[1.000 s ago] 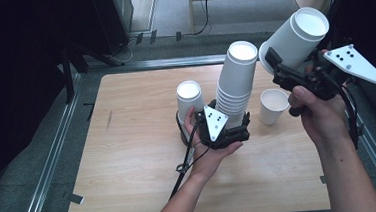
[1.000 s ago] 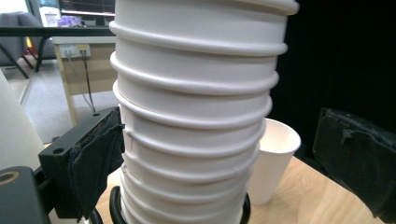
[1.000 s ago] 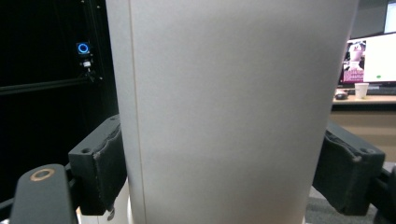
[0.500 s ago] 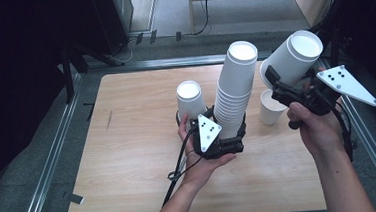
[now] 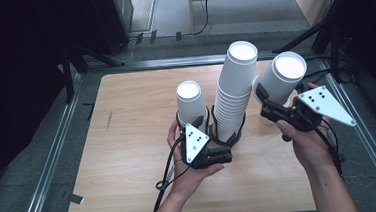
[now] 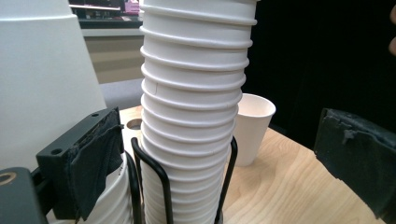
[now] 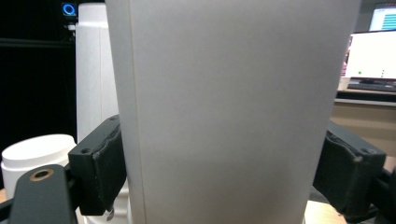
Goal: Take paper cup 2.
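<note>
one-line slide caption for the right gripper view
Right hand-held gripper clamps a white paper cup, upside down.

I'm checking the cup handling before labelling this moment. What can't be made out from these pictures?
- Lone upright cup on the table: in the high view the held cup covers most of it.
- Held cup's rim and base: cut off by the right gripper view's edges.
- Tall stack: top cropped in the left gripper view; its foot sits behind the wire holder.
- Left gripper: fingertips hidden behind the stack in the high view.
</note>
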Available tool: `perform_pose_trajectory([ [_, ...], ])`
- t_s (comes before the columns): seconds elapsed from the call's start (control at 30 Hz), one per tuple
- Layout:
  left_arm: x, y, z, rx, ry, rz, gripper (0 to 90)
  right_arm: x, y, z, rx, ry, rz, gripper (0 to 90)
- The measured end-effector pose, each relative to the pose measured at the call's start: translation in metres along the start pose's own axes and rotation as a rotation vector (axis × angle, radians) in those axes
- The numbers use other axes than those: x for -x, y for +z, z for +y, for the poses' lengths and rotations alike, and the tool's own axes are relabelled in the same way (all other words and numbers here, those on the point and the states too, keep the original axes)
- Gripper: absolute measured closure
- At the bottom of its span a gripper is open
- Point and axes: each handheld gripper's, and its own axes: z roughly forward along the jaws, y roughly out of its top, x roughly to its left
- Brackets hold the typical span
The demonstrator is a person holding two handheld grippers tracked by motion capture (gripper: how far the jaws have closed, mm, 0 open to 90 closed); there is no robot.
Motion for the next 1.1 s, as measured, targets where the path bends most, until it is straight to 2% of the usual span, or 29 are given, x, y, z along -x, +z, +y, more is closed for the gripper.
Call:
perform_pose_trajectory([
  [0.23, -0.004, -0.013, -0.003, -0.013, 0.002, -0.017, 1.4, -0.001, -0.010, -0.011, -0.006, -0.014, -0.016, 14.8],
  [0.6, -0.017, -0.035, -0.020, -0.051, -0.018, -0.008, 1.5, 0.001, -0.024, -0.034, -0.043, -0.024, -0.032, 14.8],
  [0.83, -0.025, -0.046, -0.031, -0.074, -0.026, -0.003, 1.5, -0.009, -0.028, -0.049, -0.054, -0.088, -0.039, 14.7],
  [1.0, -0.033, -0.052, -0.037, -0.093, -0.033, 0.004, 1.5, -0.017, -0.033, -0.062, -0.069, -0.120, -0.027, 14.6],
  [1.1, -0.036, -0.055, -0.041, -0.106, -0.042, -0.006, 1.5, -0.020, -0.037, -0.072, -0.083, -0.135, -0.025, 14.6],
])
